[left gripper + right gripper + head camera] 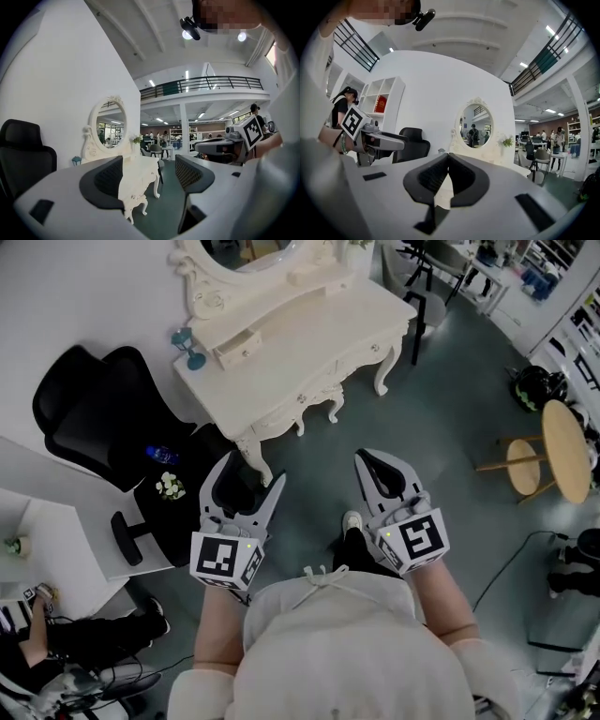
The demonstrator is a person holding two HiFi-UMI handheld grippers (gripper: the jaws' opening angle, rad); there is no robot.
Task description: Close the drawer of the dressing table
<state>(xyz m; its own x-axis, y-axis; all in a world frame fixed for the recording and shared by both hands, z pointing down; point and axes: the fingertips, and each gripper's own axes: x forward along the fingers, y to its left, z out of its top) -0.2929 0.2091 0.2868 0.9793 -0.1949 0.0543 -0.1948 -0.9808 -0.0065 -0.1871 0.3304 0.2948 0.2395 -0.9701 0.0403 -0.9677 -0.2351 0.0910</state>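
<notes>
On the head view I see the drawer [237, 348] pulled out of the small upper unit on the tabletop [349, 320], well ahead of both tools. My left tool [251, 474] is spread wide and empty; my right tool [367, 461] is clenched on nothing. The left gripper view shows the jaws apart, with the tabletop [140, 173] framed far off between them. The right gripper view shows the jaw tips meeting, with the mirror [474, 124] beyond.
</notes>
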